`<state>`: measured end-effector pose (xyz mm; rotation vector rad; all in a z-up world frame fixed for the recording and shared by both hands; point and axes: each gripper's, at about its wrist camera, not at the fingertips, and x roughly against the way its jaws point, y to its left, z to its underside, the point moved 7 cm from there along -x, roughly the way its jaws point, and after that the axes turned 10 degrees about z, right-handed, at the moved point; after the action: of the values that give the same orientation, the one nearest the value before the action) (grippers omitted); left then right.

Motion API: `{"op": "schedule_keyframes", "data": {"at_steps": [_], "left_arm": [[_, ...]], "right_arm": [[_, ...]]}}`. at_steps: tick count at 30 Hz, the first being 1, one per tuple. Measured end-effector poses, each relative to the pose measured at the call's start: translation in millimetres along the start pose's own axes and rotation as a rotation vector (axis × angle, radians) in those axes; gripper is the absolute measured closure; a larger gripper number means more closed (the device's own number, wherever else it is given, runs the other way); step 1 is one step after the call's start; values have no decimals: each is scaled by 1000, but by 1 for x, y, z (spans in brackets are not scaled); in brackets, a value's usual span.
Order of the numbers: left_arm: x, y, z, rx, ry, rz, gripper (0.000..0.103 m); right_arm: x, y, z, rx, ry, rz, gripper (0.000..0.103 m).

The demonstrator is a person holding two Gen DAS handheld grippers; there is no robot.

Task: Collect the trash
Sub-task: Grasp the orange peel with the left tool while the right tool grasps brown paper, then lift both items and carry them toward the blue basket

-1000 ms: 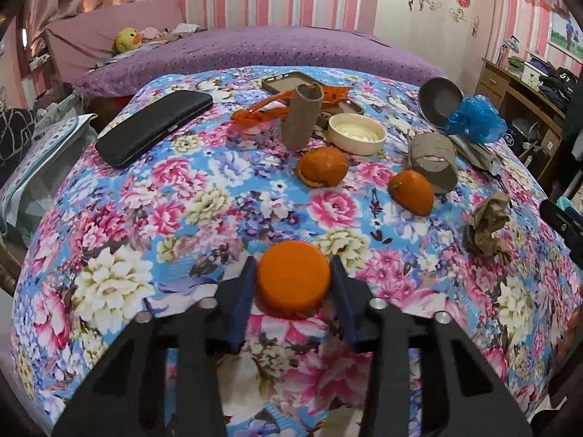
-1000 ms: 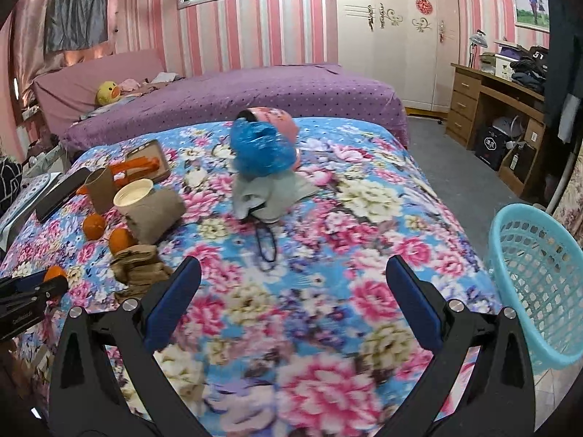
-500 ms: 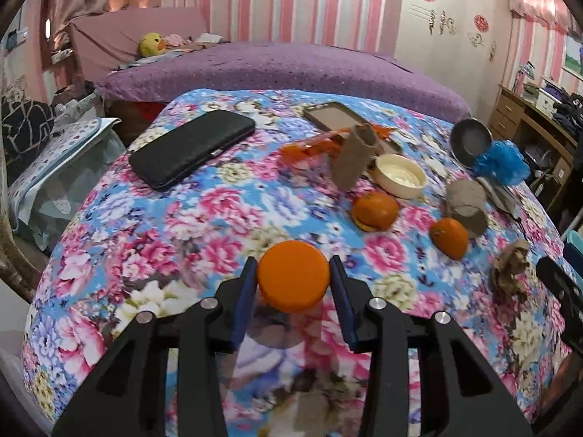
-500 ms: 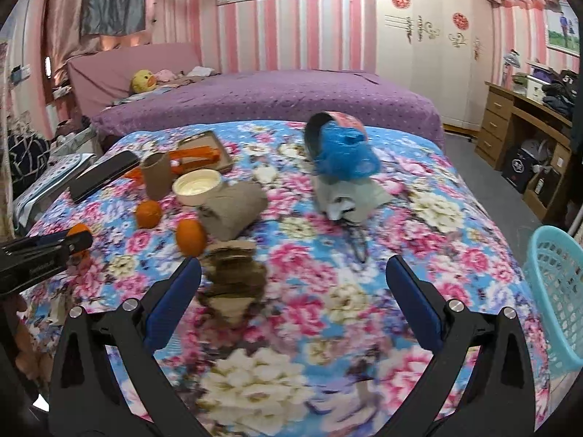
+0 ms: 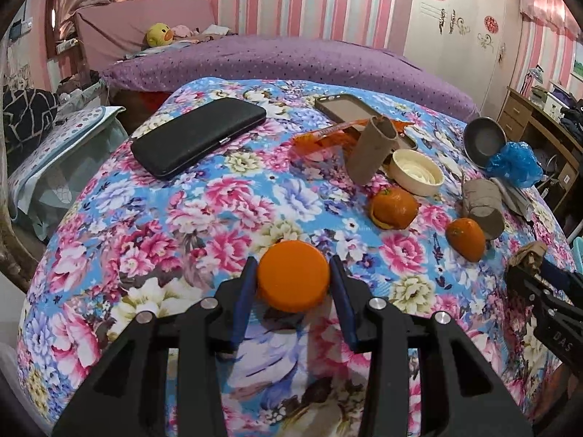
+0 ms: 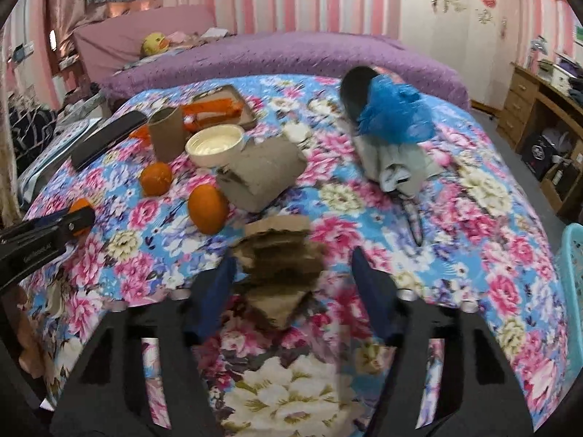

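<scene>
My left gripper [image 5: 293, 284] is shut on an orange peel piece [image 5: 293, 275] and holds it above the floral bedspread [image 5: 204, 218]. My right gripper [image 6: 291, 284] is open, its fingers on either side of a crumpled brown cardboard piece [image 6: 278, 258] lying on the bedspread; whether the pads touch it is unclear. Two more orange peels [image 5: 395, 207] [image 5: 466, 242] lie nearby, with cardboard tubes [image 5: 371, 154] [image 5: 482, 207], an orange wrapper [image 5: 324, 138] and a blue plastic bag [image 6: 395, 113]. The right gripper shows at the left view's right edge [image 5: 543, 287].
A black case [image 5: 198, 134], a phone case [image 5: 346, 109], a cream lid [image 5: 417, 171] and a grey pan [image 5: 484, 140] lie on the bed. A turquoise basket [image 6: 572, 291] stands on the floor at the right. A grey cloth [image 6: 397, 165] lies under the blue bag.
My right gripper has moved left and down over the bed to the crumpled cardboard, and its fingers have narrowed around it. My left gripper has lifted slightly, still holding the orange peel.
</scene>
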<state>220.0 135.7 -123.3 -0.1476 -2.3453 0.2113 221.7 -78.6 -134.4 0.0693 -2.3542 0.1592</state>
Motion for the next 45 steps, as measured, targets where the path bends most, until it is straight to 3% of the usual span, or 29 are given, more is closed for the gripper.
{"op": "schedule_keyframes", "data": {"at_steps": [5, 12, 30, 45], "left_arm": [[0, -1, 0, 2, -4, 0, 63], [5, -16, -1, -8, -18, 13, 63], [10, -88, 0, -69, -57, 28, 63], [10, -130, 9, -108, -57, 58, 63]], "right_arm": [[4, -2, -2, -11, -18, -48, 56], [18, -34, -5, 1, -74, -12, 56], [27, -113, 0, -56, -105, 22, 56], [41, -146, 6, -58, -128, 45, 56]]}}
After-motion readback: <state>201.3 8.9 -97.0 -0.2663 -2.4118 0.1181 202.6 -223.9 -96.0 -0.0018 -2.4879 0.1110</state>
